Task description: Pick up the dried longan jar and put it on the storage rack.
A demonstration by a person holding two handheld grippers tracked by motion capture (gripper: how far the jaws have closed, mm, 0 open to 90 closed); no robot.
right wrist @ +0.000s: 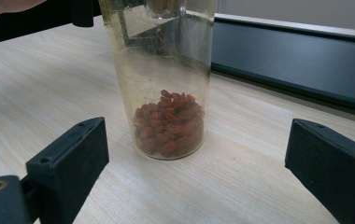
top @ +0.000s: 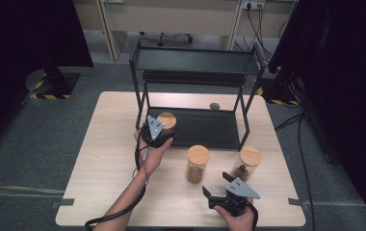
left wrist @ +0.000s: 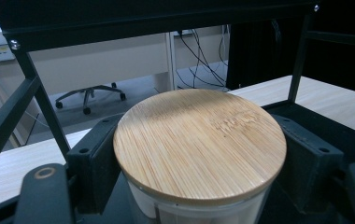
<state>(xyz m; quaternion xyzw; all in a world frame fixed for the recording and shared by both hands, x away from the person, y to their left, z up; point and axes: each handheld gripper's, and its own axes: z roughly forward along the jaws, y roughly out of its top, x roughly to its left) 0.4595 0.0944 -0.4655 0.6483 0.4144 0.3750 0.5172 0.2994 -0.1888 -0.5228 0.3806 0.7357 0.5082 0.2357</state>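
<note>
A clear jar with a round bamboo lid (top: 167, 120) (left wrist: 199, 140) is held at the front left corner of the black rack's lower tray (top: 205, 127). My left gripper (top: 164, 130) (left wrist: 199, 158) is shut on this jar just under the lid, a pad on each side. A second lidded jar (top: 198, 163) (right wrist: 168, 93) with red dried berries at its bottom stands on the table. My right gripper (top: 215, 185) (right wrist: 196, 137) faces it from close by, open, its pads (right wrist: 73, 149) apart from the glass. A third lidded jar (top: 250, 161) stands to the right.
The black two-tier metal rack (top: 195, 60) stands at the back of the wooden table (top: 109, 159); its front legs flank the lower tray. A small grey disc (top: 215, 106) lies behind the tray. Cables and an office chair are on the floor beyond.
</note>
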